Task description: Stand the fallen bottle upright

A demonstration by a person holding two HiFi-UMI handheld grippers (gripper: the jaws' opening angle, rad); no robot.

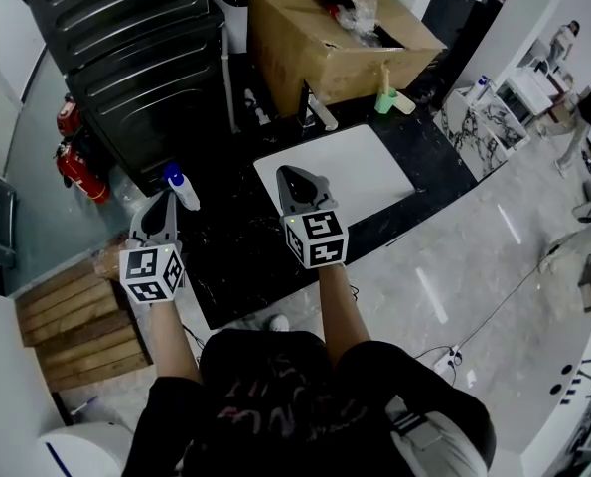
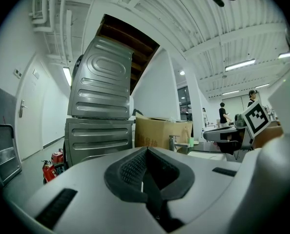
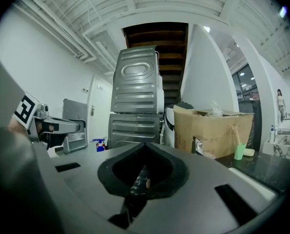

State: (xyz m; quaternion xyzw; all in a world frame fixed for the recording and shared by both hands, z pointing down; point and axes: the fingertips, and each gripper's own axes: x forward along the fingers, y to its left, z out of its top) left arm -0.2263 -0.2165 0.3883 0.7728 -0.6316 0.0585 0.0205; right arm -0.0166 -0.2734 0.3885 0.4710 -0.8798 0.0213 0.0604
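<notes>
One open cardboard box (image 1: 315, 53) stands at the far end of the black worktop (image 1: 225, 261), with crumpled clear plastic (image 1: 360, 8) inside it. Just in front of the box is a small green cup (image 1: 385, 102) with a pale stick (image 1: 384, 76) standing up out of it. A white board (image 1: 350, 167) lies flat on the worktop and carries nothing. The single bottle (image 1: 183, 190) has a pale body and a blue cap. It rests on the dark worktop left of the board, just beside the tip of the left claw (image 1: 163, 200), with its cap towards the far side. From this steep angle I cannot tell whether it lies or stands, nor whether the claw touches it. Both claws point almost level towards the far end. The left claw is clenched, its ribbed pads pressed together on nothing. The right claw (image 1: 293, 179) hangs over the near edge of the board, also clenched and empty. By count there are one bottle, one box, one cup, one board and two claws. Off the worktop to the left are two grey machines (image 1: 136, 48) stacked one on the other, two red extinguishers (image 1: 76, 165) on the floor beside them, and one wooden pallet (image 1: 72, 321).
</notes>
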